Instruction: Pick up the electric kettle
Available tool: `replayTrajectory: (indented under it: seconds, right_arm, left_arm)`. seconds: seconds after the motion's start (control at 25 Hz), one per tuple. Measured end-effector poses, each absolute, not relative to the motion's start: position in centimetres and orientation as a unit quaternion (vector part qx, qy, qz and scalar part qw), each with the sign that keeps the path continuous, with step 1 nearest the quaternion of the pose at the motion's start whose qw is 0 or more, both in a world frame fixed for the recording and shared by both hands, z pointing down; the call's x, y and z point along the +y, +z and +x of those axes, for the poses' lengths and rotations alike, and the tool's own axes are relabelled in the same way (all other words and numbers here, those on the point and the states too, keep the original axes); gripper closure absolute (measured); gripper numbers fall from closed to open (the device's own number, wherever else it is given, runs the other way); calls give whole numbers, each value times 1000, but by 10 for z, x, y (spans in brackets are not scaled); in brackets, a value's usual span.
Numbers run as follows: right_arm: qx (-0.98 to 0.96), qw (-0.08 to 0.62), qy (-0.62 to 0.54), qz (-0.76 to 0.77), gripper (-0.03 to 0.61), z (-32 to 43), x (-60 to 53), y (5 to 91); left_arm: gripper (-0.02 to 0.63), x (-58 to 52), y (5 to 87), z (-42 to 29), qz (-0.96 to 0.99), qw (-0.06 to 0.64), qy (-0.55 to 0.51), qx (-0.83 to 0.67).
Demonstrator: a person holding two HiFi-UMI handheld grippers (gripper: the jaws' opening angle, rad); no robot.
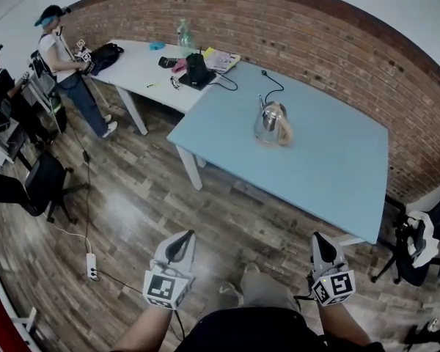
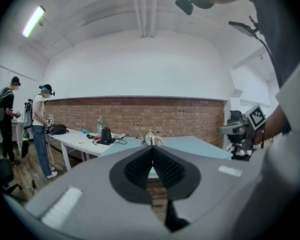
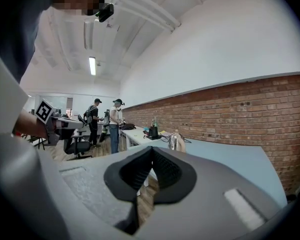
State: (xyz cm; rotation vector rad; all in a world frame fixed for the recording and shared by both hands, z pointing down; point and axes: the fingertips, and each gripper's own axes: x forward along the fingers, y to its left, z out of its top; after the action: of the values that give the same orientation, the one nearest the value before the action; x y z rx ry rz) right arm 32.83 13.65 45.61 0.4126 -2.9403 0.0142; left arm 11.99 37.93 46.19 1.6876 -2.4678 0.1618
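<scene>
**Both tools clenched, kettle sitting way out on the blue surface**

A brick wall (image 1: 330,42) is running along the back of the room, and a wood-plank floor (image 1: 132,218) is taking up most of the head view. A light blue surface (image 1: 337,160) is standing against the wall, butting up to a white surface (image 1: 143,68) that is carrying a jumble of small stuff. Over on the left, two people (image 1: 66,72) are standing by the white one, and a black office chair (image 1: 29,185) is sitting near them.

The left tool (image 1: 182,242) and the right tool (image 1: 321,248) are both hanging over the floor, short of the blue surface's near edge. In its own view, the left tool (image 2: 152,156) is showing its pads pressed tight together. The right tool (image 3: 151,154) is looking just as clenched.

The electric kettle (image 1: 271,123) is standing upright around the middle of the blue surface, well apart from both tools. A black cable (image 1: 273,86) is lying just behind it. A white power strip (image 1: 92,266) is lying on the floor at the left.
</scene>
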Motion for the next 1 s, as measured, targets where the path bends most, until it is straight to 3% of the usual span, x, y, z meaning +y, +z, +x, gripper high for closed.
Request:
replayTrajectory:
  seconds: [0.64,1.0]
  right_arm:
    - [-990,56,20,130,575,220,71,460]
    - [-988,71,38,133,575,180,25,469]
  left_arm:
    - [611,333,441,18,529,62,65,-844]
    - [611,286,437,-22,537,67,74,-838]
